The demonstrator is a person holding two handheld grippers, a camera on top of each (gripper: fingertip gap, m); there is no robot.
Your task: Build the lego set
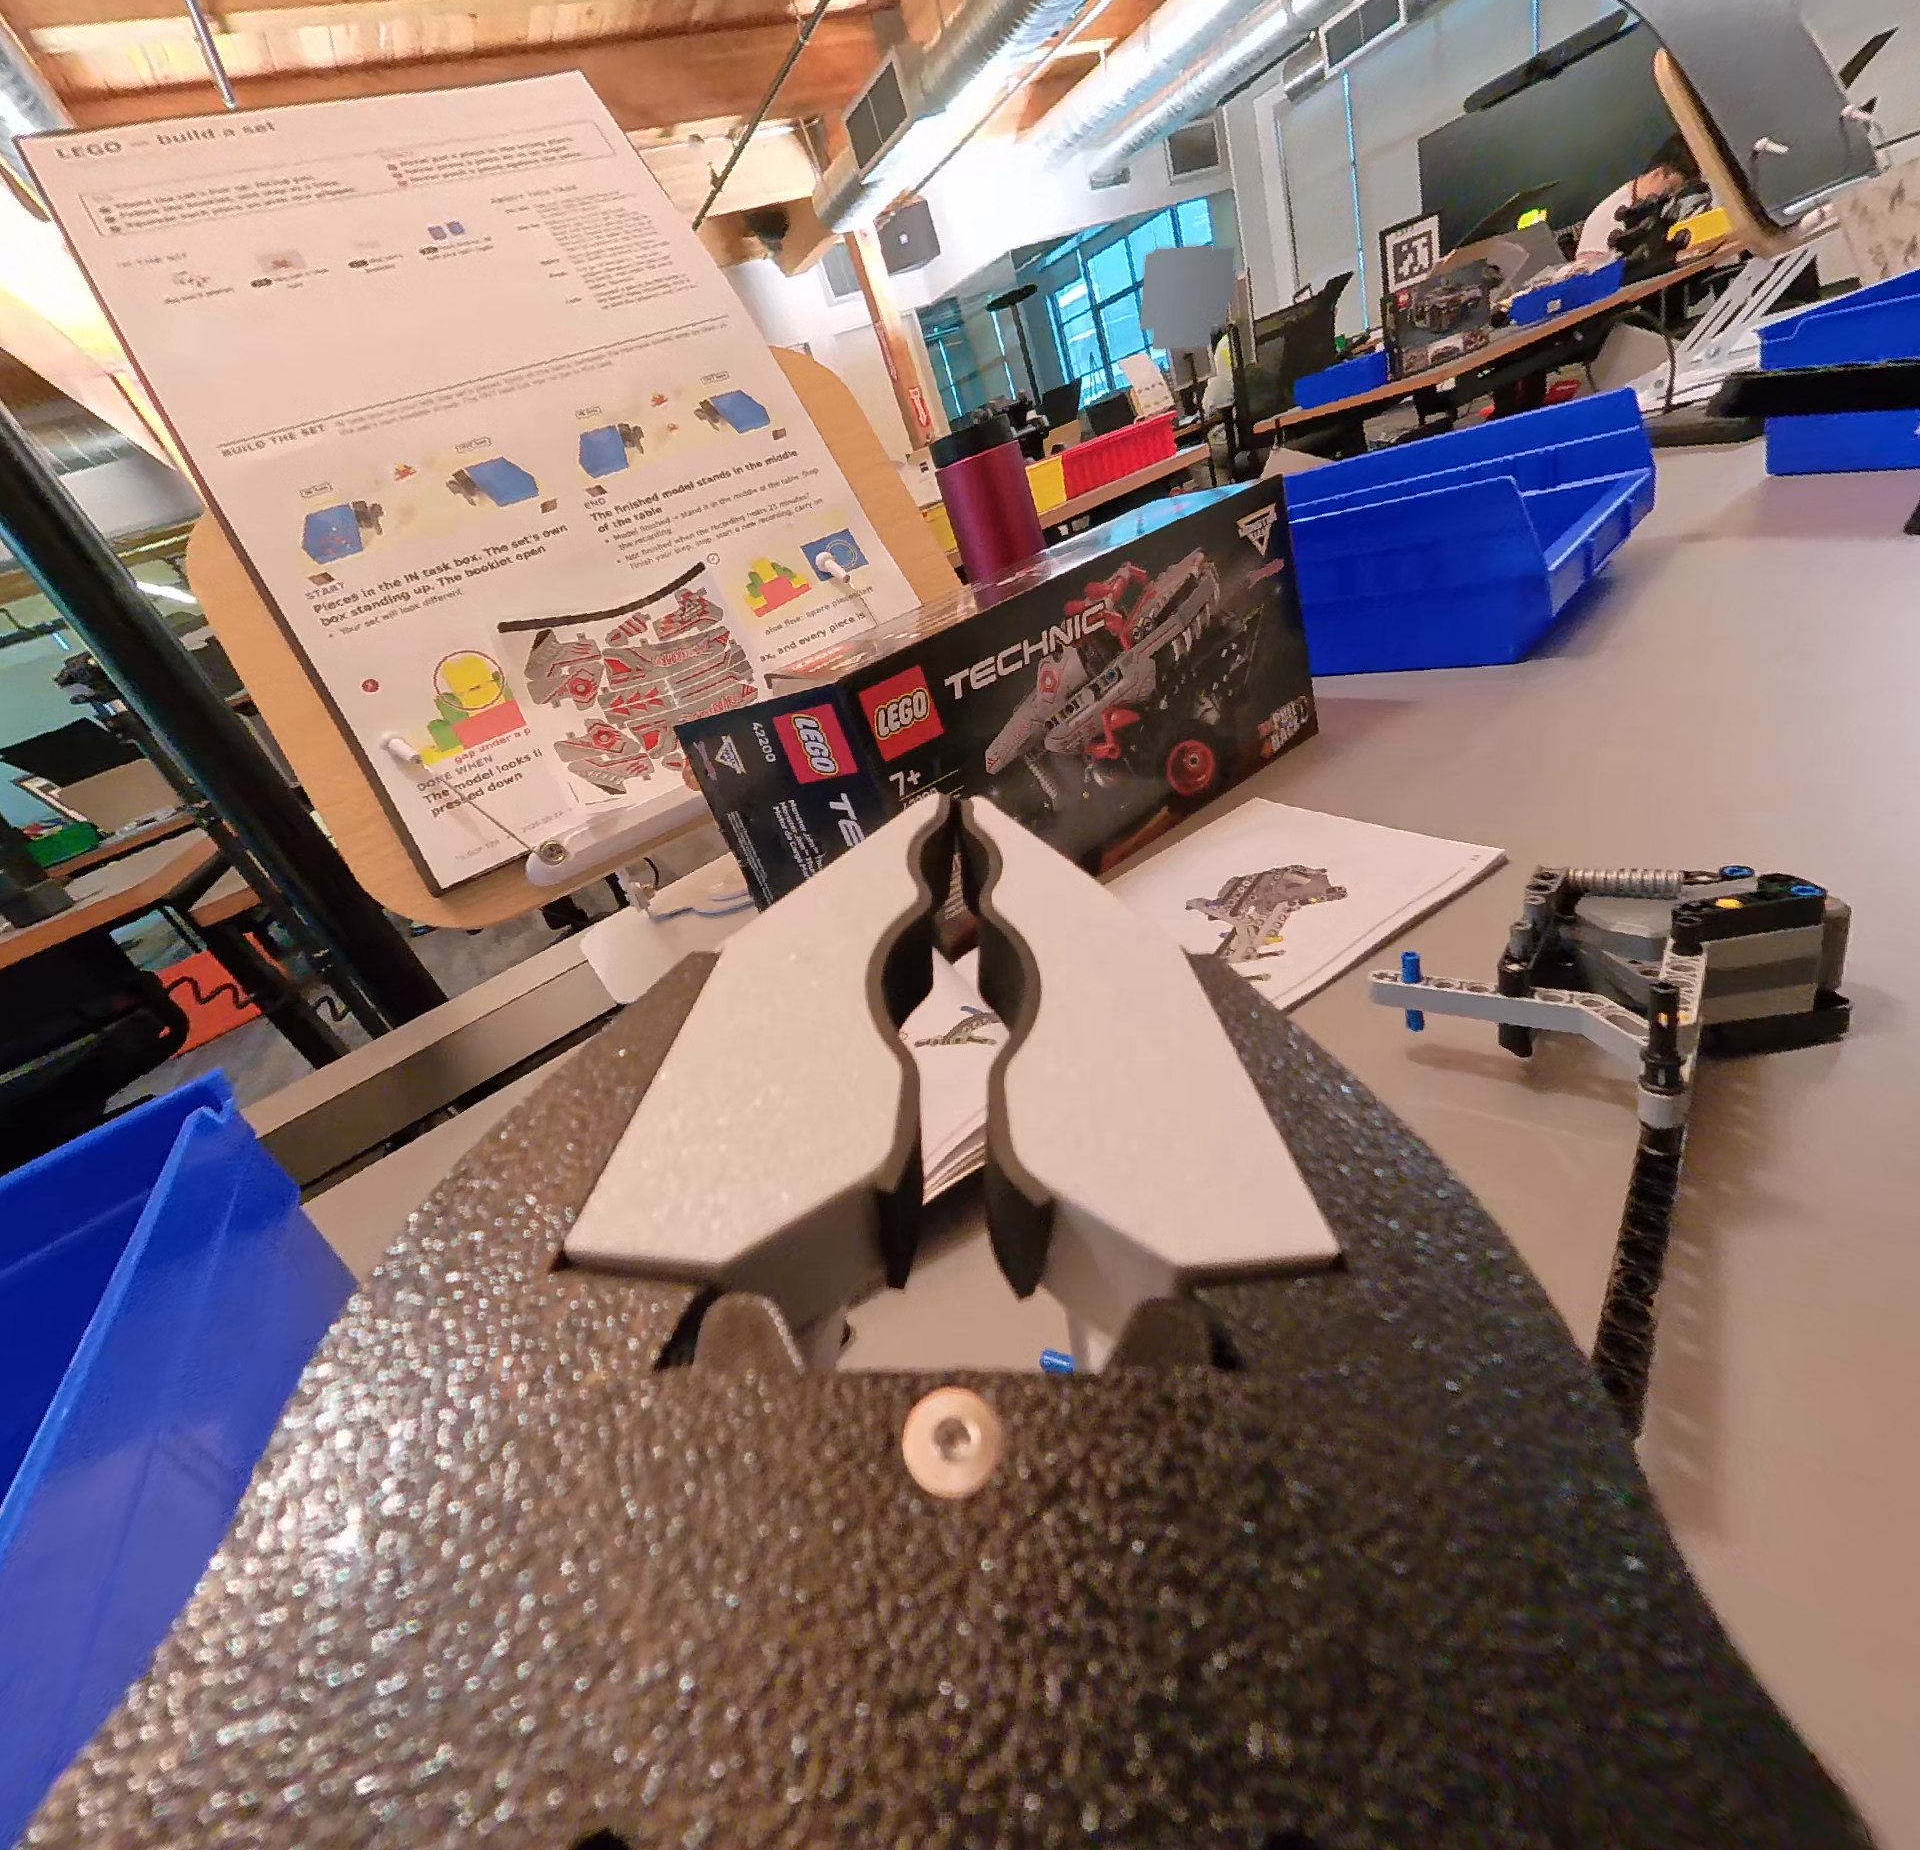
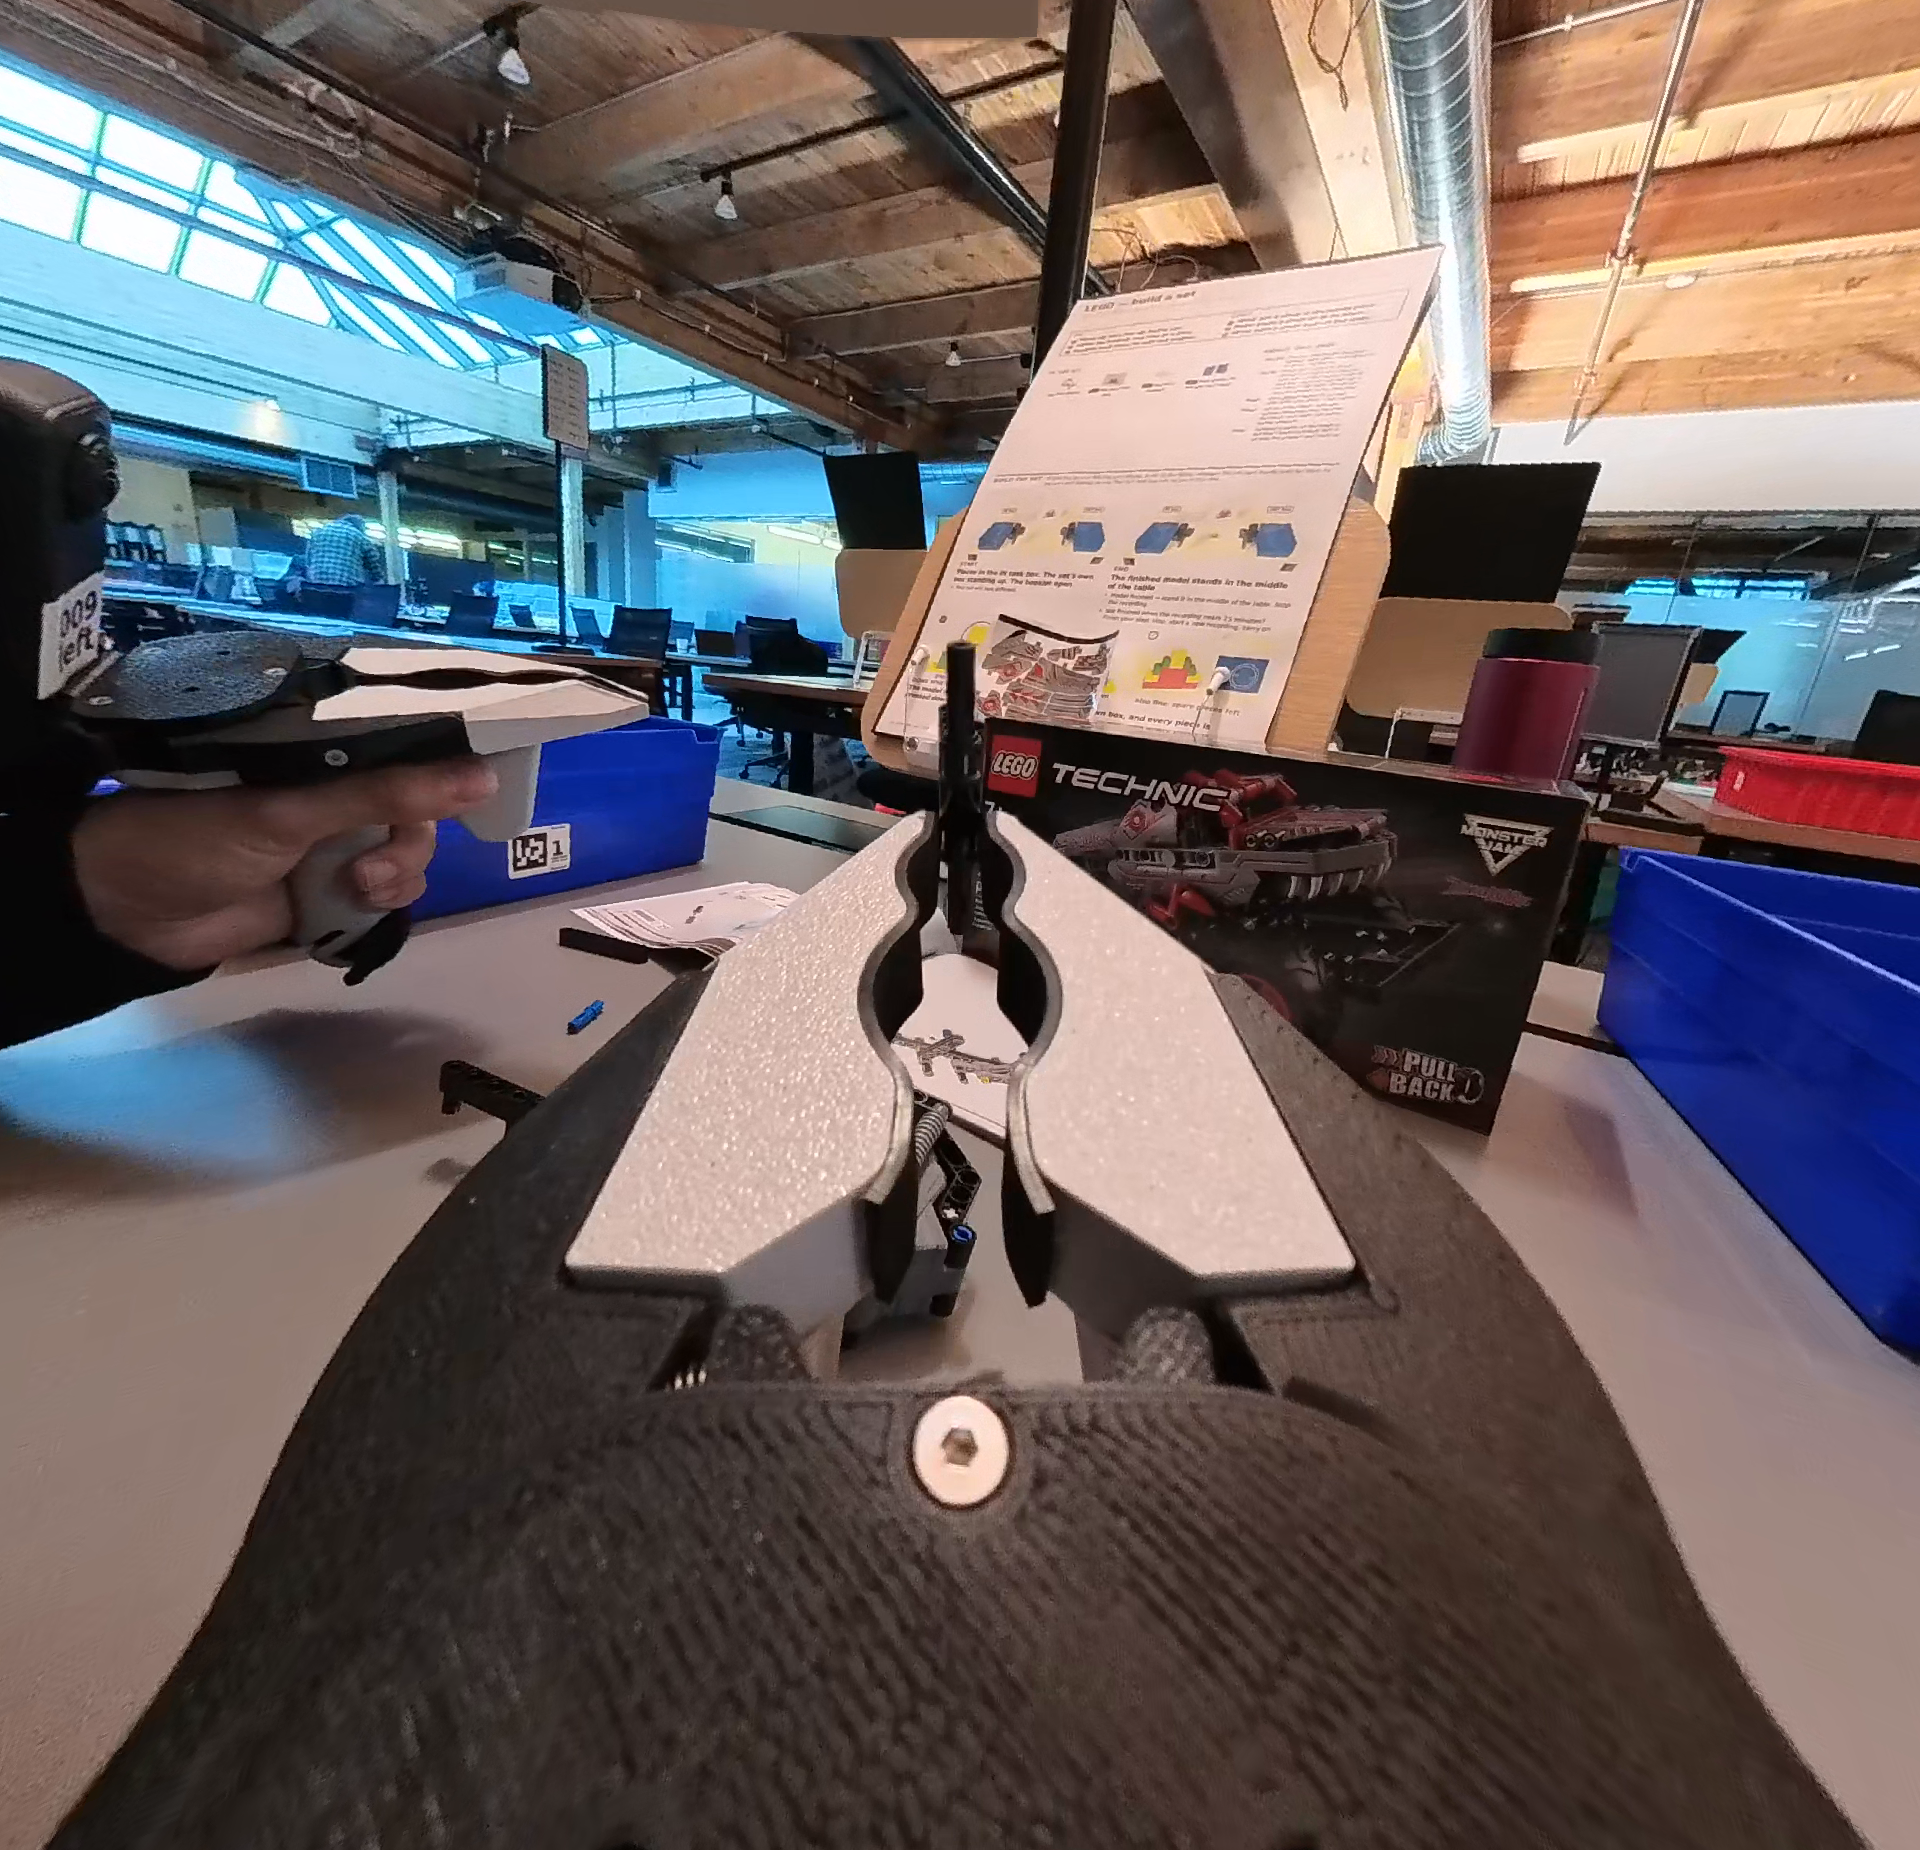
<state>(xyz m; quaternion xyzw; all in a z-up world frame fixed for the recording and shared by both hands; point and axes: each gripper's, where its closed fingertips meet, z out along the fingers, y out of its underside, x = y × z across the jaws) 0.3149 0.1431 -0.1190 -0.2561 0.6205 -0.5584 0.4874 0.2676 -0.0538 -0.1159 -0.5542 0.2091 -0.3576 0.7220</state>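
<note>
The partly built grey and black model sits on the grey table, right of my left gripper. That gripper is shut and empty, held above the open booklet. A long black rod runs from the model toward the near right. My right gripper is shut on a slim black piece that sticks up between its tips. Part of the model shows under its fingers. The left gripper, held by a hand, hovers at the left in the right wrist view.
The set's box stands behind the booklet, with an instruction board behind it. Blue bins sit at the near left, back right and right. A loose blue pin and a black beam lie on the table. The left gripper's tips are roughly 20 cm from the right gripper's. The long black rod is about equally far from each gripper, around 15 cm.
</note>
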